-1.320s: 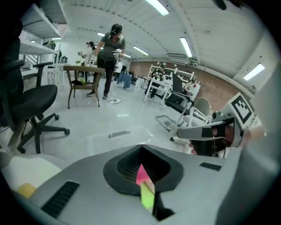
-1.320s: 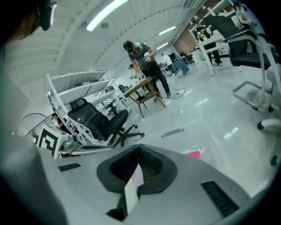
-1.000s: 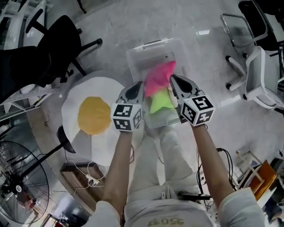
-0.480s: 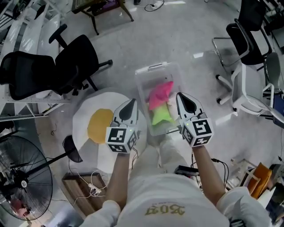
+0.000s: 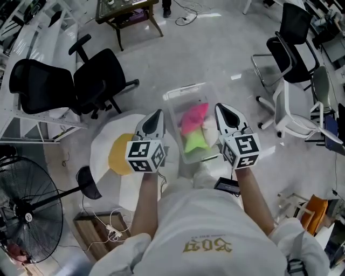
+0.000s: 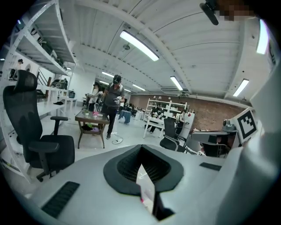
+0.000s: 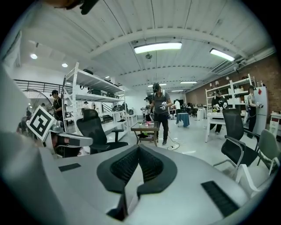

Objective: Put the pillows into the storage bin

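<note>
A clear storage bin (image 5: 183,92) stands on the floor below me. Inside it lie a pink pillow (image 5: 194,115) and a green pillow (image 5: 196,141). A fried-egg-shaped pillow (image 5: 105,148), white with a yellow yolk, lies on the floor to the bin's left, partly hidden by my left arm. My left gripper (image 5: 157,114) and right gripper (image 5: 222,109) are held high above the floor, one on each side of the bin, both shut and empty. In the left gripper view the gripper (image 6: 140,148) points out over the room, and so does the gripper (image 7: 138,148) in the right gripper view.
Black office chairs (image 5: 81,81) stand at the back left, more chairs (image 5: 294,108) at the right. A floor fan (image 5: 24,215) and a wooden box with cables (image 5: 102,226) are at the lower left. A person (image 7: 160,112) stands by a small table (image 5: 126,12) further off.
Both grippers have risen away from the bin and now point more level. The head view has pulled back, so the bin and pillows look smaller.
</note>
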A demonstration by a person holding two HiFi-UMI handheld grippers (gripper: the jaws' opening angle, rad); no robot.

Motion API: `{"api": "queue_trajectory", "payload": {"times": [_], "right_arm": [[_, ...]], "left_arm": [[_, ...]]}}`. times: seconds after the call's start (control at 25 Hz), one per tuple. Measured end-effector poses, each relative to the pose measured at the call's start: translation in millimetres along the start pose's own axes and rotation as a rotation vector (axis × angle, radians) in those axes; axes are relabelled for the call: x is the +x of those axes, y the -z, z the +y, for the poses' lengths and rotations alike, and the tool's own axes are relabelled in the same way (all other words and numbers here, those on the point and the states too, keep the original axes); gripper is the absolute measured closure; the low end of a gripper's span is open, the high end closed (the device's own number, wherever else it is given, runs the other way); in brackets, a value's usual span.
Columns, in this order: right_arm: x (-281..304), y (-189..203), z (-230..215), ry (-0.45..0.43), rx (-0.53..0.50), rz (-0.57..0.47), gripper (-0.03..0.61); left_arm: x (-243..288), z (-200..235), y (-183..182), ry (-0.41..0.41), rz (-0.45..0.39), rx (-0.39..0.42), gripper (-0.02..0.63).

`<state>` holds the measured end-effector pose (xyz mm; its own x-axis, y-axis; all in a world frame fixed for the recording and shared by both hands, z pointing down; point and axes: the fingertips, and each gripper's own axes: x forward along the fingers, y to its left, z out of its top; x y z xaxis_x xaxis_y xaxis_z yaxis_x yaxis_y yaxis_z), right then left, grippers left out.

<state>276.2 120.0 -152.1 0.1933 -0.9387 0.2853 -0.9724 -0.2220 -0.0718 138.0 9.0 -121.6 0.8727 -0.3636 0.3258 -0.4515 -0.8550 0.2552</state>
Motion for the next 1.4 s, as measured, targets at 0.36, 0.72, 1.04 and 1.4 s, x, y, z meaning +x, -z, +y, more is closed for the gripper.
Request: {"api": "queue_trajectory", "payload": {"times": [0.36, 0.72, 1.04, 1.4], "right_arm": [[-19.4, -7.8, 15.4, 0.010, 0.008, -0.024, 0.566], [-26.0, -5.4, 22.7, 0.010, 0.034, -0.038, 0.566], [-31.9, -12.1, 26.7, 0.004, 0.055, -0.055, 0.566], [-31.0, -11.3, 33.2, -0.001, 0.050, -0.056, 0.566]], "left_arm": [[-21.1, -5.1, -5.7, -0.028, -0.023, 0.032, 0.600], [-34.5, -11.0, -8.8, -0.035, -0.037, 0.057, 0.600], [-40.2, -12.0, -8.4, -0.032, -0.040, 0.051, 0.600], [-44.5, -8.8, -9.1, -0.032, -0.049, 0.041, 0.600]]}}
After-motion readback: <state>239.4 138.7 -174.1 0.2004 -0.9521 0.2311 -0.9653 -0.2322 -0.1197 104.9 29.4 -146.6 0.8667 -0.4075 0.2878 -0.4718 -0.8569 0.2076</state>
